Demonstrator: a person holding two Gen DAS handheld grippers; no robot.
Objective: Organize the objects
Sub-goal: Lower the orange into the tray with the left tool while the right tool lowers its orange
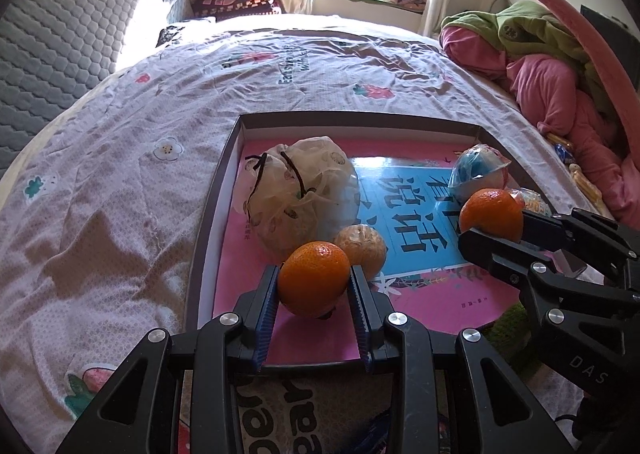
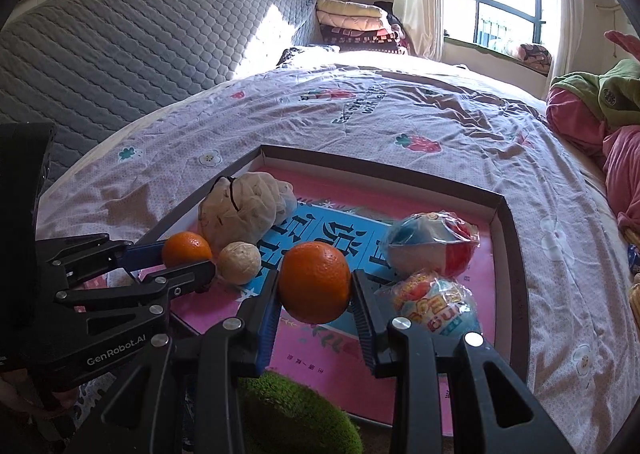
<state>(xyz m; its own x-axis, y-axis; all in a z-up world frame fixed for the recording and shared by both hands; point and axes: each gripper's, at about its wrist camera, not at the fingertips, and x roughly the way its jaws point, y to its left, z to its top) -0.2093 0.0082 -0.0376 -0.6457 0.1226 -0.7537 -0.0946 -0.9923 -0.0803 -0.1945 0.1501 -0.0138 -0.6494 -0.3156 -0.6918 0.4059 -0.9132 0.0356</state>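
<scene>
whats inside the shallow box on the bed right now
In the box: a tied mesh bag, a pale peeled fruit and two wrapped toy balls, all on a pink and blue printed sheet. The bag's contents are hidden.

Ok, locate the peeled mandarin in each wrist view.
Left wrist view: peeled mandarin at centre, just behind the orange in the left hand-held gripper.
Right wrist view: peeled mandarin at left of centre, beside that gripper's tip.
Shared landmark: the cloth drawstring bag behind it.
</scene>
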